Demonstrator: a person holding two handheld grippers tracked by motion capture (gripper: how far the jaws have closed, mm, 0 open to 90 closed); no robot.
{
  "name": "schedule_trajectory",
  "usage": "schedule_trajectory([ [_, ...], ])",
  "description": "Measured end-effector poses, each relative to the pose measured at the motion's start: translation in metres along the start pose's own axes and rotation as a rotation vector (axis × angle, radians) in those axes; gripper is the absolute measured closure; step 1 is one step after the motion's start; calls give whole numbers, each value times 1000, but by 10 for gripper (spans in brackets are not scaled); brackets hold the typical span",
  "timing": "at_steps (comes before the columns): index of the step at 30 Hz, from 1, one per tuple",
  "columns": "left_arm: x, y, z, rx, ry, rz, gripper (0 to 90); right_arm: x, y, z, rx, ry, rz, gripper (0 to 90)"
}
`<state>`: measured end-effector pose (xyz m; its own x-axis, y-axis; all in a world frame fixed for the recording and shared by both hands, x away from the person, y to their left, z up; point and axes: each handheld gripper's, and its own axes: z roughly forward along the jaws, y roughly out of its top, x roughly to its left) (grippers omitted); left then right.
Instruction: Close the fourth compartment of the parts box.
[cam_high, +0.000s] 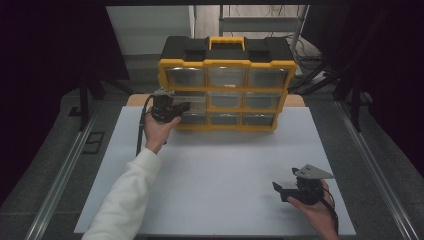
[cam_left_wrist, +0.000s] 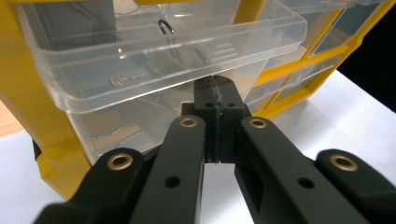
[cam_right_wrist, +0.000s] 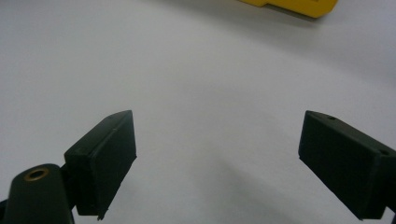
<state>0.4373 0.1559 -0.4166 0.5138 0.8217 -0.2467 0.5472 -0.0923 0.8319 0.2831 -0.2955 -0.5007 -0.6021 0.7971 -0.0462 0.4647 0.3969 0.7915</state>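
Now, left gripper: jaws together, tips at clear drawer (pulled out of yellow organizer)
Right gripper: jaws apart, over white table

Clear glossy plastic drawer; yellow plastic organiser frame; matt white tabletop; matt black jaws.

A white table spreads across the middle of the high view, with a strip of bare wood showing at its far left corner. Grey floor lies on both sides, crossed by a metal rail on the left and another on the right. Behind, a metal rack stands against the wall, with dark cables trailing near its foot.
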Motion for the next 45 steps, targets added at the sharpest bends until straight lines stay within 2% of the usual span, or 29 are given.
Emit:
schedule_trajectory([
  [6,3,5,4,16,11,1,897,0,0,1,2,0,3,118],
  [16,5,9,12,-3,36,-4,897,-1,-1,1,2,1,3,118],
  [24,7,9,15,-19,36,-18,897,-1,-1,0,2,0,3,118],
  [28,8,8,13,-13,40,-11,897,-1,-1,1,3,-2,4,118],
  [30,7,6,10,-15,31,-11,897,-1,-1,0,3,-3,5,118],
  [34,3,2,-2,-22,17,13,897,-1,-1,0,4,-3,5,118],
  [35,0,-1,-10,-25,4,27,897,-1,-1,0,3,-4,3,118],
  [37,-1,-3,-13,-28,-5,28,897,-1,-1,0,4,-3,3,118],
  [45,-12,-24,-45,-33,-45,91,896,-2,-1,1,8,-7,6,118],
])
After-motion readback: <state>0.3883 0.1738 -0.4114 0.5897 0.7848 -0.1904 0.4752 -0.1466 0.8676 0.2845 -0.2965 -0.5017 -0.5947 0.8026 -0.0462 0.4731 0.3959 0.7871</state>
